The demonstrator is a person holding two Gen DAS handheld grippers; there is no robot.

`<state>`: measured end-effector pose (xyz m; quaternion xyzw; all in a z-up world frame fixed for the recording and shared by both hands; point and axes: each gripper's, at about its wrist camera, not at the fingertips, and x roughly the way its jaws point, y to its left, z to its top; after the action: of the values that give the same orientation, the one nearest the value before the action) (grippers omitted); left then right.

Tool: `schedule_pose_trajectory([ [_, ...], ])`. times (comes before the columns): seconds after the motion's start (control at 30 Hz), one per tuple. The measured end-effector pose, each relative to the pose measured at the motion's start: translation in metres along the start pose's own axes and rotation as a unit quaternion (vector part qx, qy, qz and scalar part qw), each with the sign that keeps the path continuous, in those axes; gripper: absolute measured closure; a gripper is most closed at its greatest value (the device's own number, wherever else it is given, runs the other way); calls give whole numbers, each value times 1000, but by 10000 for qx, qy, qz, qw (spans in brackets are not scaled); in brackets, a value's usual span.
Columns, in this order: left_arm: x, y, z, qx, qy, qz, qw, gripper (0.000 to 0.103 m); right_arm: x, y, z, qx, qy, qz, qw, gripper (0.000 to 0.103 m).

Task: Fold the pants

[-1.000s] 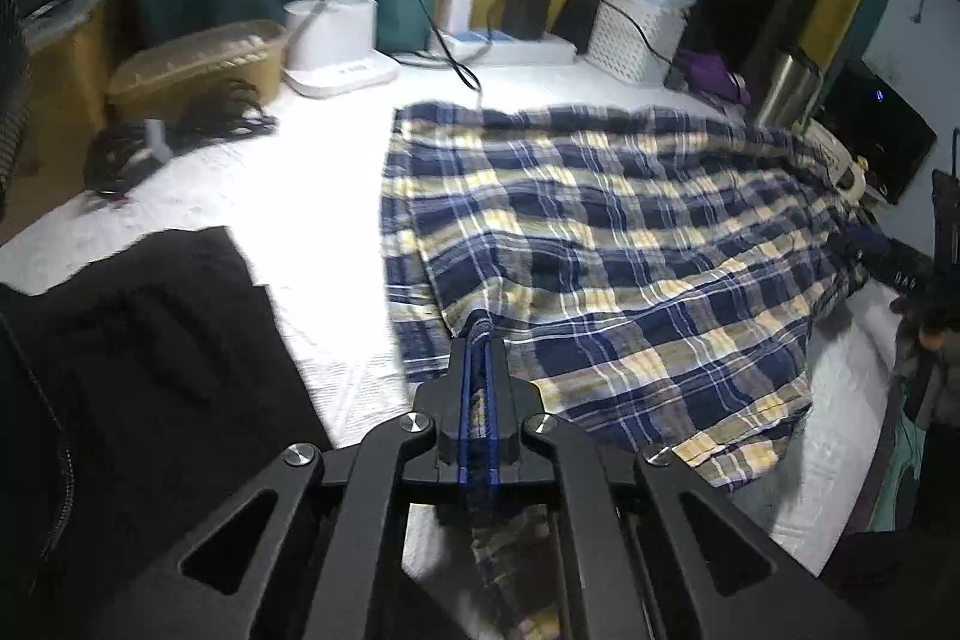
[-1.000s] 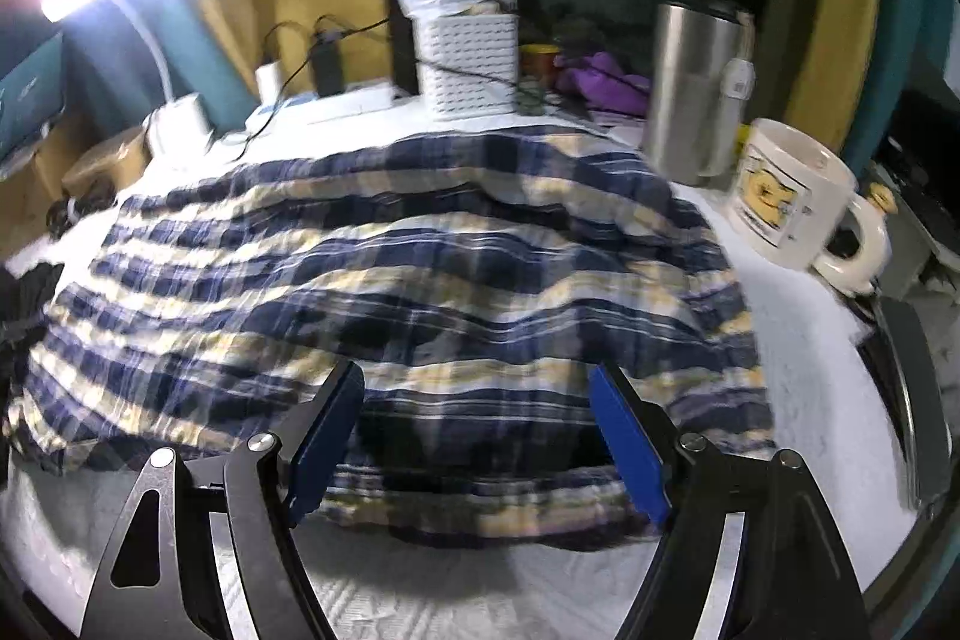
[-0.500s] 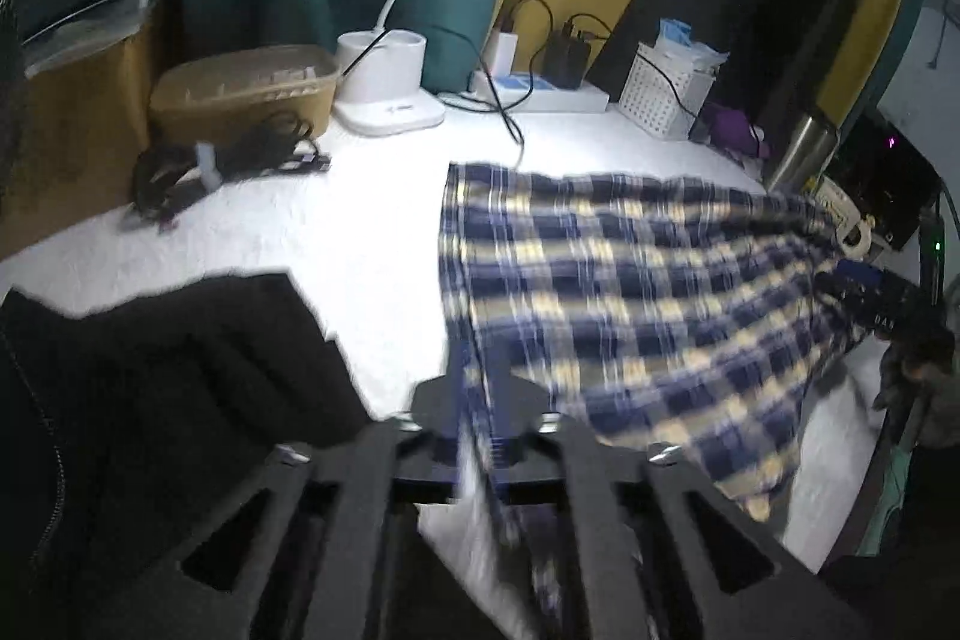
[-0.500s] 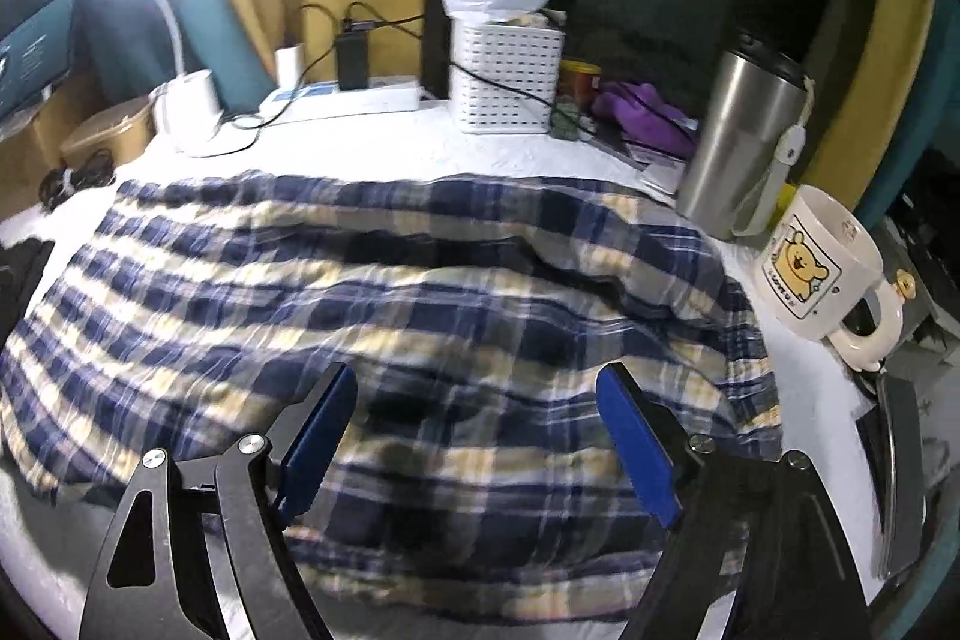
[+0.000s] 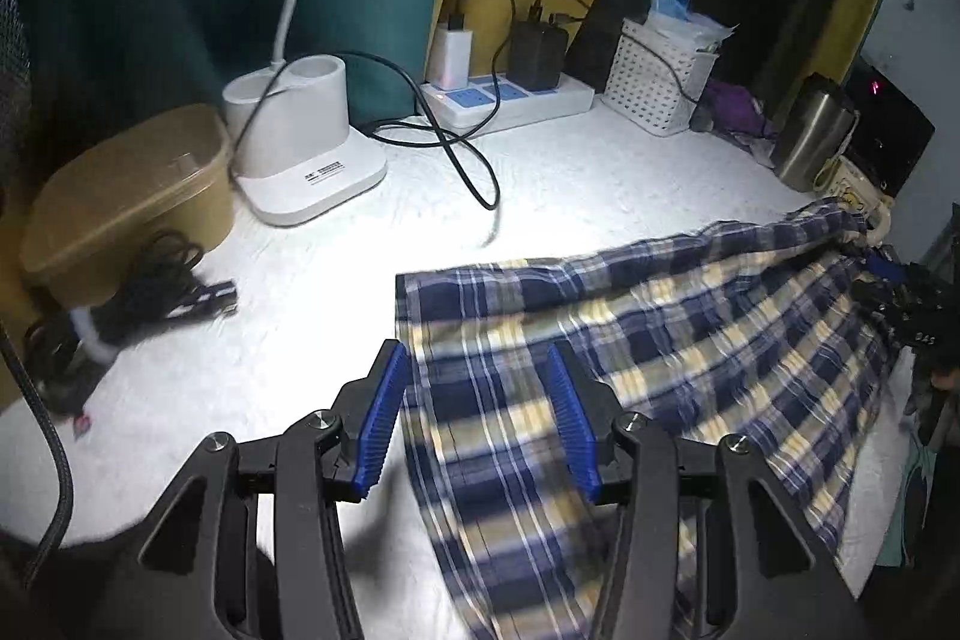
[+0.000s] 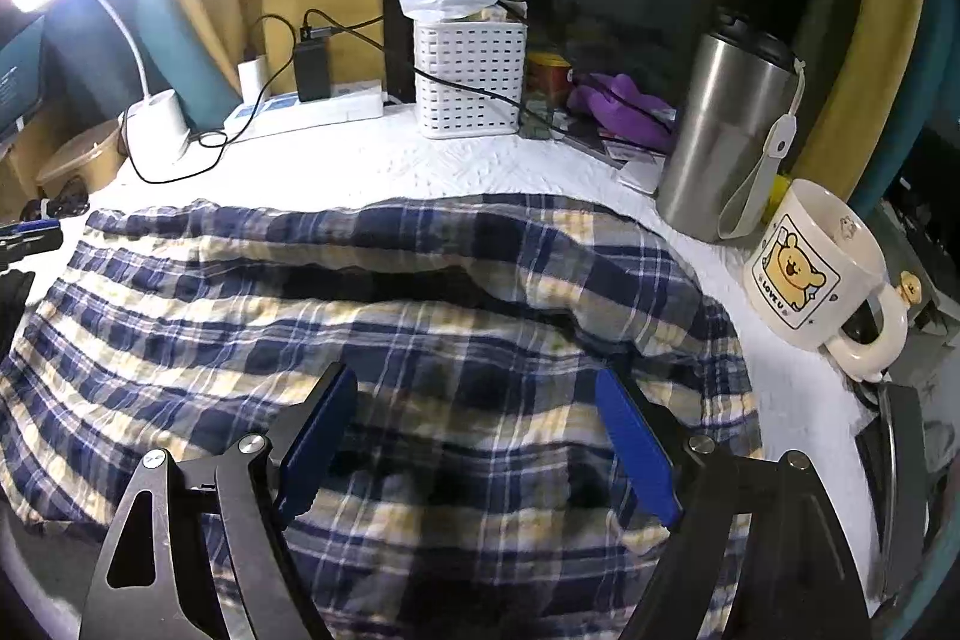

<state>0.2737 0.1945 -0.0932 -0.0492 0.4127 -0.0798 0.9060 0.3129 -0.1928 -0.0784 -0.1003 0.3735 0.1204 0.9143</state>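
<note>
- White quilted tabletop (image 5: pixel 570 172), lamp-lit, fills both views; clutter lines the far edge w/ yellow and teal panels behind.
- Plaid pants (image 6: pixel 372 340), navy/cream check, spread across centre and lower part of the right wrist view; in the left wrist view they run from centre to right edge, one end trailing off the bottom of frame.
- Handling, as judged: thin woven cotton, light, limp, wrinkles easily. Won't hold a crease unaided, will sag from any pinch point. Not slippery on the textured cloth.
- Best hold, prob.: pinch at hem or side edge, both layers together, one corner per gripper so the fold lands square.
- Right gripper (image 6: pixel 474 436), lower centre, fingers wide apart over the fabric, nothing pinched.
- Left gripper (image 5: pixel 474 424), lower centre, jaws have just been opening; now about half apart, cloth lying between the pads but not clamped.
- Steel tumbler (image 6: pixel 729 130) and bear mug (image 6: pixel 816 268), right side, stand just beside the pants' edge — snag risk.
</note>
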Motion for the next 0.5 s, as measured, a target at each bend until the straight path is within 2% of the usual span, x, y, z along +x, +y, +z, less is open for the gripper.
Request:
schedule_pose_trajectory([
  [0.1, 16, 4, 5, -28, 143, -27, 9999, 55, 6, -4, 6, 67, -19, 68, 10000, 21],
  [0.13, 20, 5, 6, -33, 177, -90, 9998, 55, 8, -5, 9, 72, -21, 138, 9999, 32],
  [0.2, 27, 4, 8, 16, 251, -127, 9996, 55, 10, -5, 14, 114, -51, 262, 9996, 47],
  [0.27, 30, 1, 9, 117, 239, -124, 9996, 57, 12, -5, 19, 170, -91, 412, 9990, 50],
  [0.33, 34, -2, 11, 204, 242, -96, 9995, 75, 17, -4, 26, 177, -109, 513, 9985, 52],
  [0.37, 36, -3, 12, 256, 243, -48, 9994, 78, 20, -3, 29, 164, -112, 514, 9985, 52],
  [0.43, 40, -3, 14, 354, 250, -2, 9991, 96, 29, -1, 35, 146, -76, 515, 9985, 52],
  [0.5, 44, -4, 14, 434, 228, 85, 9988, 97, 42, -1, 39, 174, 64, 448, 9988, 52],
])
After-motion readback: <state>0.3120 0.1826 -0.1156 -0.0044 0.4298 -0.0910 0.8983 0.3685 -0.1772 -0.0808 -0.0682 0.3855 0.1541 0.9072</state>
